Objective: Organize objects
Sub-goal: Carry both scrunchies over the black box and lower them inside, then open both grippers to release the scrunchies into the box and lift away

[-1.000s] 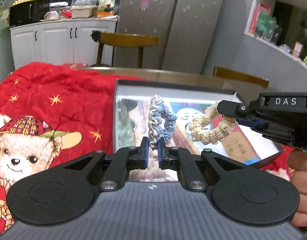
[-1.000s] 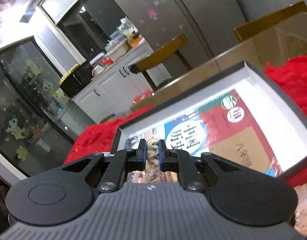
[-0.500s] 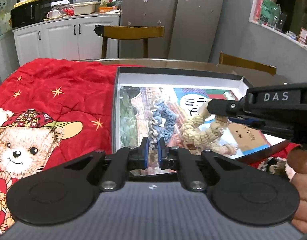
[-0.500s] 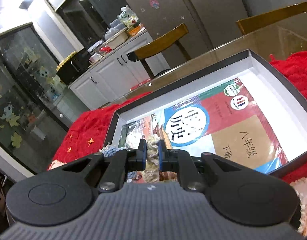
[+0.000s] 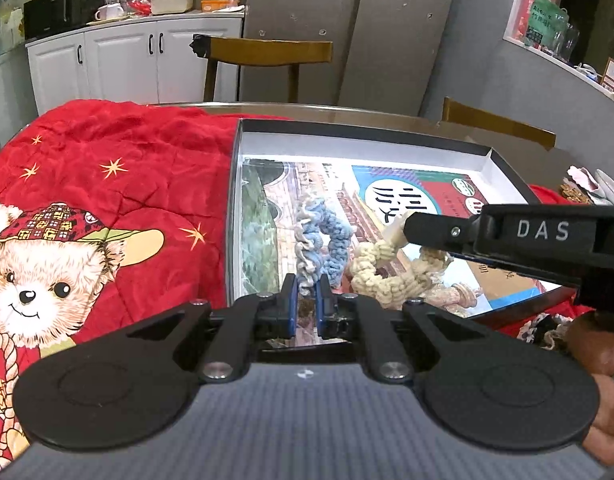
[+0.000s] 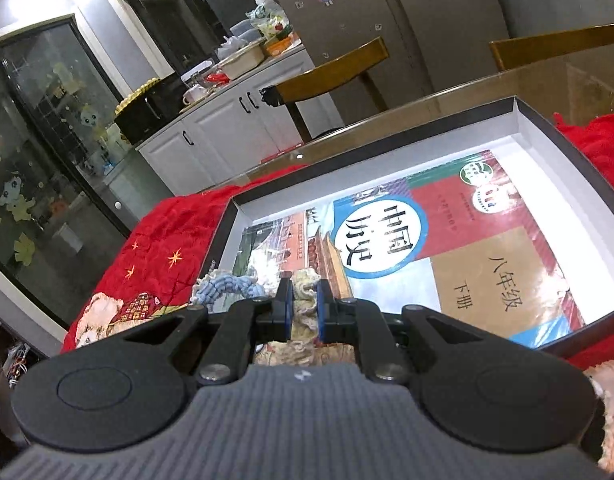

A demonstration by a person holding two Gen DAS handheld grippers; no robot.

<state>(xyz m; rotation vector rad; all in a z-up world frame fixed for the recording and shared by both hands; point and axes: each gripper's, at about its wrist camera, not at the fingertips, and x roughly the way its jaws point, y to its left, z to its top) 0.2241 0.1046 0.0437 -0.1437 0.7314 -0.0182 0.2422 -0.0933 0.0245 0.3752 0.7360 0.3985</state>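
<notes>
A shallow dark box (image 5: 359, 130) with a white inside lies on the table, a textbook (image 6: 447, 236) flat in it. My left gripper (image 5: 305, 300) is shut on a blue and grey knitted ring (image 5: 327, 232), which hangs low over the book near the box's left front corner. My right gripper (image 6: 305, 300) is shut on a cream knitted ring (image 5: 387, 276), just right of the blue one, and reaches in from the right in the left wrist view (image 5: 411, 224). The blue ring (image 6: 227, 284) shows left of the right gripper. A hand (image 5: 599, 344) holds the right gripper.
A red blanket (image 5: 107, 184) with a bear print covers the table left of the box. More red cloth (image 6: 599, 140) lies right of it. Wooden chairs (image 5: 267, 52) stand behind the table, white cabinets (image 5: 119, 64) beyond. Small items (image 5: 587, 188) sit at the far right.
Both grippers have sunk toward the box with their rings. The cream ring now hangs lower, close over the book beside the blue ring.
</notes>
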